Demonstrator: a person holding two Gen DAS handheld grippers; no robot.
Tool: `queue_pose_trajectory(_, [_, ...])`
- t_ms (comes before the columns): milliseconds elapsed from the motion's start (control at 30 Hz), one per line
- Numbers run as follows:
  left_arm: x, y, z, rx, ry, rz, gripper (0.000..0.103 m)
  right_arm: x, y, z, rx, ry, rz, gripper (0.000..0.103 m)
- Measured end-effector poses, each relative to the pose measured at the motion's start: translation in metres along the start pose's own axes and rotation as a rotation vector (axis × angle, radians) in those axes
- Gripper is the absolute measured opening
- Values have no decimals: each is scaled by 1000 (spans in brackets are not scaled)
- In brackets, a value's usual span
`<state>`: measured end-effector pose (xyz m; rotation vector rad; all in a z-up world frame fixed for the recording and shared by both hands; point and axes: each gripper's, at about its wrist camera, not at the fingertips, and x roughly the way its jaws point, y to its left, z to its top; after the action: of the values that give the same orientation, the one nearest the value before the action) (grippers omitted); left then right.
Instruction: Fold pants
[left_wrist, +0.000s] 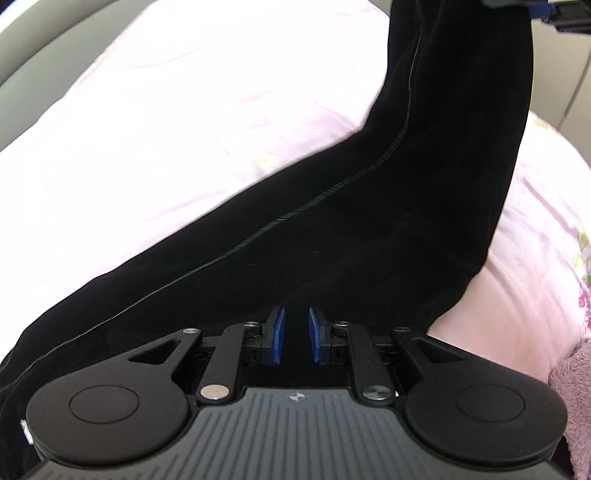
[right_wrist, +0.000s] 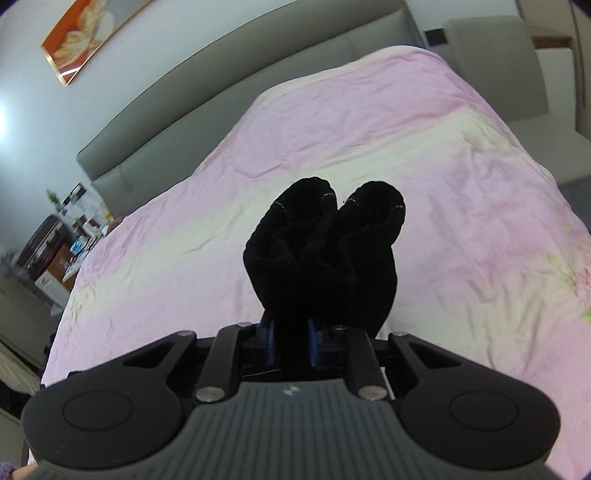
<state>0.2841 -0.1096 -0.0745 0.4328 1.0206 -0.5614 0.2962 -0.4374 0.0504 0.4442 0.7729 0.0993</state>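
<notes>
The black pants (left_wrist: 369, 221) stretch from my left gripper (left_wrist: 296, 334) up to the top right, lifted off the pink bed cover (left_wrist: 184, 110). A grey seam line runs along them. The narrow gap between the left gripper's blue pads (left_wrist: 277, 336) is filled with black cloth, so it is shut on the pants. At the top right corner, part of my right gripper (left_wrist: 543, 9) holds the far end. In the right wrist view my right gripper (right_wrist: 291, 332) is shut on the bunched leg ends (right_wrist: 325, 240), which bulge out past its fingers and hide the tips.
A grey padded headboard (right_wrist: 221, 99) runs along the far side of the bed cover (right_wrist: 443, 166). A framed picture (right_wrist: 85, 33) hangs above it. A dark suitcase (right_wrist: 40, 243) and cluttered shelves stand at the left. A fluffy mauve cloth (left_wrist: 572, 387) lies at the right.
</notes>
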Motion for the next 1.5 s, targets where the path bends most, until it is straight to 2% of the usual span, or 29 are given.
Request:
queue_pose_trajectory(133, [-17,43,-20,-86,-29,-6,19,37,75,-18,-99,72,56,12])
queue_pose_trajectory(300, [-18,83,-45,-178,-25,4,19,103,147,-70,-199,224,95,12])
queue_pose_trajectory(367, [-15,102,-53,-210,-25,12,19,133,164,-97,-226,299,97,12])
queue_pose_trajectory(533, [-8,122,-71,-267,-15,-2,19,195,191,-157,-315,460,64,12])
queue_pose_trajectory(700, [0,127,-77,-354,-39,-73,19,213,193,-179,-395,506,53,14])
queue_pose_trajectory(767, [-1,128,-74,-388,-65,-106,19,209,192,-176,-409,517,72,23])
queue_pose_trajectory(833, [-1,131,-70,-417,-89,-139,19,201,195,-169,-444,537,94,38])
queue_pose_trajectory(867, [0,131,-64,-434,-98,-156,19,198,196,-163,-460,547,100,42])
queue_pose_trajectory(900, [2,131,-60,-456,-104,-177,21,192,196,-159,-479,549,95,43])
queue_pose_trajectory(1000, [11,134,-47,-552,-106,-254,40,177,194,-144,-534,541,57,50])
queue_pose_trajectory(1100, [26,135,-37,-623,-51,-312,43,173,178,-133,-576,517,-43,50])
queue_pose_trajectory(1200, [39,129,-30,-674,9,-321,43,176,156,-127,-573,507,-112,50])
queue_pose_trajectory(1300, [52,122,-22,-707,36,-305,54,179,134,-125,-524,510,-123,50])
queue_pose_trajectory(1400, [68,114,-19,-707,115,-262,54,183,120,-130,-505,524,-139,50])
queue_pose_trajectory(1433, [68,110,-18,-691,120,-242,50,183,116,-131,-500,525,-142,50])
queue_pose_trajectory(1467, [65,106,-16,-667,112,-217,38,182,112,-131,-492,523,-145,50])
queue_pose_trajectory(1500, [60,103,-15,-654,95,-202,31,181,109,-131,-487,521,-146,50])
